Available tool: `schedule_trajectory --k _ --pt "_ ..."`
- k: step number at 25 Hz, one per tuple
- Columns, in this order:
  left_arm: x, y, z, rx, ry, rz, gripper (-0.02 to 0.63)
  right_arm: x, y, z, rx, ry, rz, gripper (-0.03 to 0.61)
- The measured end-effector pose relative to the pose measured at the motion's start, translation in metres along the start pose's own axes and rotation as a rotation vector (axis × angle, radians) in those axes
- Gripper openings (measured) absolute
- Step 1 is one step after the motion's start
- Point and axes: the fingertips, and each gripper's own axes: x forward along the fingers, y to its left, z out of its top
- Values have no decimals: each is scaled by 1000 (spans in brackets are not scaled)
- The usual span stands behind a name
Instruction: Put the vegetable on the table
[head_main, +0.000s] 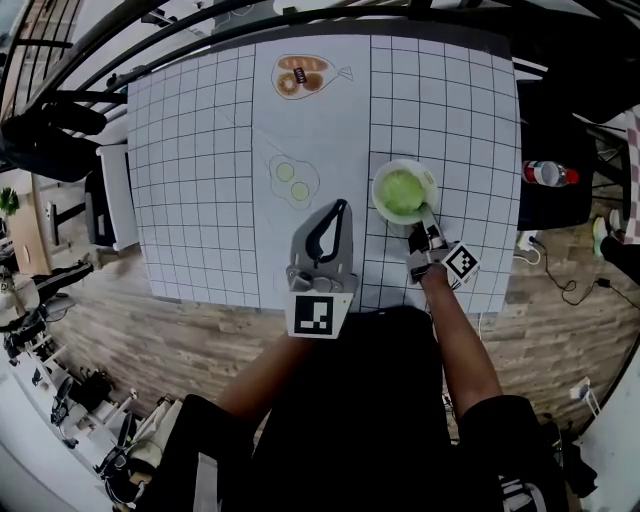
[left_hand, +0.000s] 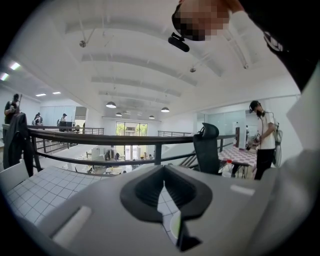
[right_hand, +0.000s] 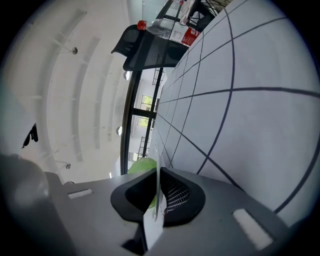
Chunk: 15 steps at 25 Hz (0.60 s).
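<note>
Two grippers are at the near side of the checked table (head_main: 200, 150). The right gripper (head_main: 427, 222) pinches the rim of a bowl (head_main: 377, 192). The green vegetable (head_main: 402, 192) sits inside the bowl, on the right. The left gripper (head_main: 338, 210) has its jaws pressed together on nothing.

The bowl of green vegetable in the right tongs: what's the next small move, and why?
Probably lower it the last bit, then open the right tongs. They are clamped on the rim of the bowl holding the green vegetable, and it is over a bare part of the gridded table. I cannot tell whether it touches down yet.
</note>
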Motion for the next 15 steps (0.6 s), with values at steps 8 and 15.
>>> schedule_trajectory --k 8,15 --pt "-4 -1 1 8 4 5 8 3 -8 -7 99 37 -70 14" --pt "-12 2 4 17 -9 9 8 7 -11 -6 98 24 -142 9"
